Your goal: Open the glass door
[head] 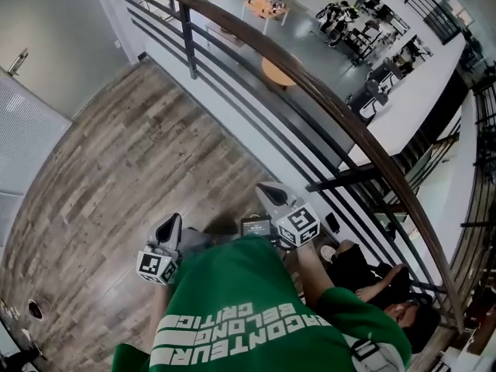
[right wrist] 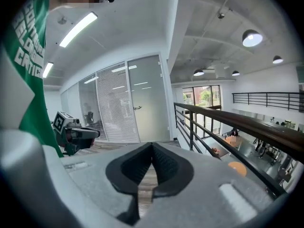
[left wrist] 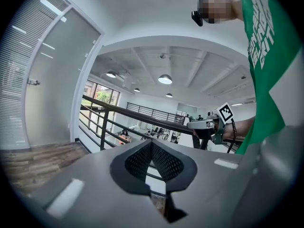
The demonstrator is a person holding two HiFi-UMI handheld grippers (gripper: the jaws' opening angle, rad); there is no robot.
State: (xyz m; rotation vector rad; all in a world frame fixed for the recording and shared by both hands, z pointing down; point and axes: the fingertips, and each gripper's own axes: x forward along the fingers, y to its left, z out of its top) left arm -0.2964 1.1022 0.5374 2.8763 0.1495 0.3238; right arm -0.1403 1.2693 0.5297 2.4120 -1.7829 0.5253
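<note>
The frosted glass door (right wrist: 148, 99) stands closed at the end of the landing, with a small metal handle (right wrist: 137, 108) on its left side. In the left gripper view the glass door (left wrist: 59, 89) fills the left, its handle (left wrist: 32, 82) small and far off. From the head view only the handle (head: 18, 61) and a door edge show at upper left. My left gripper (head: 171, 223) and right gripper (head: 268, 190) are held close to my body, well short of the door. Both are shut with nothing between the jaws, as the left gripper (left wrist: 152, 143) and right gripper (right wrist: 152, 145) show in their own views.
A dark railing with a wooden handrail (head: 325, 99) runs along the right of the wood-plank floor (head: 132, 161), and an open hall with tables lies below it. Slatted blinds (right wrist: 116, 108) cover the panel left of the door. My green shirt (head: 240, 308) fills the bottom of the head view.
</note>
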